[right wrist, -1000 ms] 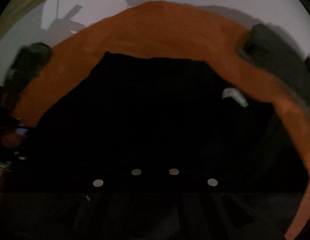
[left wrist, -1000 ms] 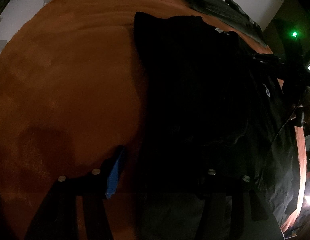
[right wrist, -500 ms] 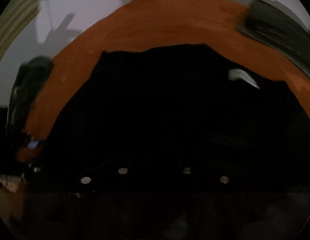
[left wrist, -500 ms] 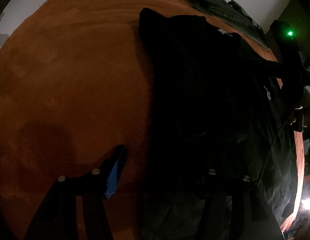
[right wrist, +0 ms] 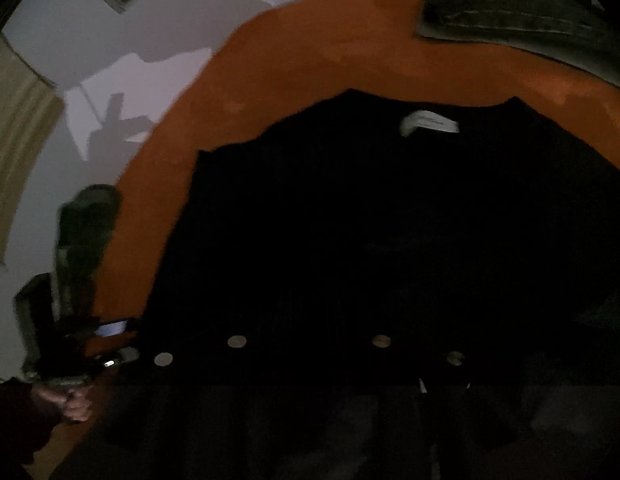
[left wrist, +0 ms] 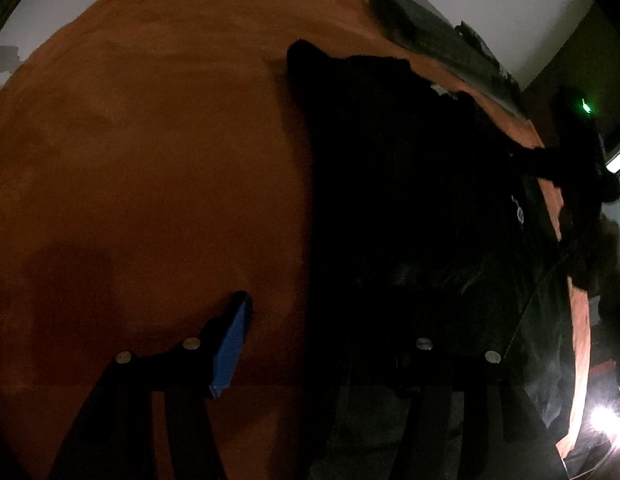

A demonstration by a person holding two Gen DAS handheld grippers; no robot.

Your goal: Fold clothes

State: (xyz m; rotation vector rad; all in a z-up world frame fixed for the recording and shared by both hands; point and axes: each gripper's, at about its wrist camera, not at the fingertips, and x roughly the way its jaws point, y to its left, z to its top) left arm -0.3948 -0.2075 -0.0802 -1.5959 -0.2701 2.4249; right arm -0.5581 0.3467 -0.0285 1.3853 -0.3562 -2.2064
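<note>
Black garment [right wrist: 370, 220] lies flat on orange cloth [left wrist: 150, 140], collar end away from the right gripper [right wrist: 310, 354]; its jaws narrow, opening, grip unclear. Left gripper [left wrist: 330, 332] half open, straddling the garment's side edge, nothing pinched

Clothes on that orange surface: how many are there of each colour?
Black garment, spread out, white neck label showing: 1
Dark grey-green garment, folded at the far edge: 1
Total: 2
</note>
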